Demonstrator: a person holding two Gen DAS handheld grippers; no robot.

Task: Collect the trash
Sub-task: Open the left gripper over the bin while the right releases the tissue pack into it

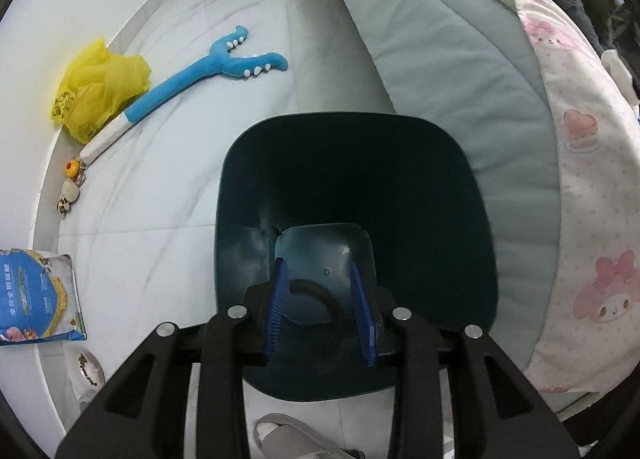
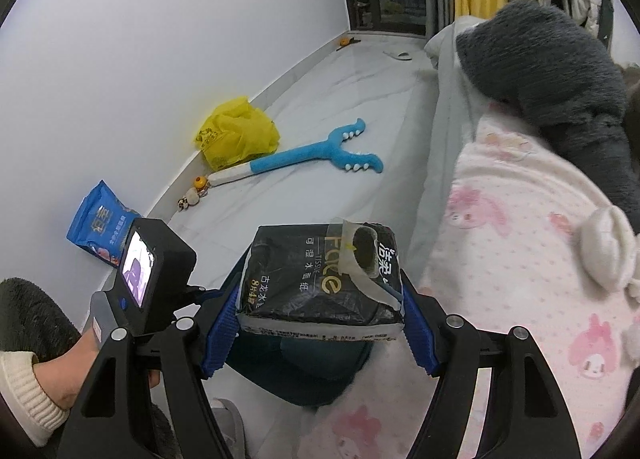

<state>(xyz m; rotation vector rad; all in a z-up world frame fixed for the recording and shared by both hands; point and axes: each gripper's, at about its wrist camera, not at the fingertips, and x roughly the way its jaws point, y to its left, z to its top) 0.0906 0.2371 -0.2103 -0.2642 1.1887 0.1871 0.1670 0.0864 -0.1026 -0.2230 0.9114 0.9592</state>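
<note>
Black tissue pack (image 2: 320, 279): an opened soft pack with its flap peeled up, clamped between the blue pads of the right claw (image 2: 320, 317) and held directly over the dark teal bin (image 2: 296, 375), part of which shows beneath it at 6 o'clock. Judged stage: this item is about to be dropped; the release is not yet made.

Dark teal bin (image 1: 356, 195): seen from the left wrist view, its mouth opens toward the camera and the inside appears bare down to the base. The left claw (image 1: 320, 315) reaches over the near rim, its pads apart to either side of a dark loop at the rim; whether it bears on anything cannot be told.

Remaining on the floor (image 1: 224, 139), from the bin's 10 to 11 o'clock: a crumpled yellow plastic bag (image 1: 100, 87) against the wall, a likely next item; a blue plush toy (image 1: 204, 75) touching it; small beads (image 1: 72, 187) at the toy's white end; a blue packet (image 1: 38, 295) at 9 o'clock. The bed (image 1: 460, 107) lies at 2 o'clock.

Progress, by judgement: early, with no trash yet visible in the bin.
</note>
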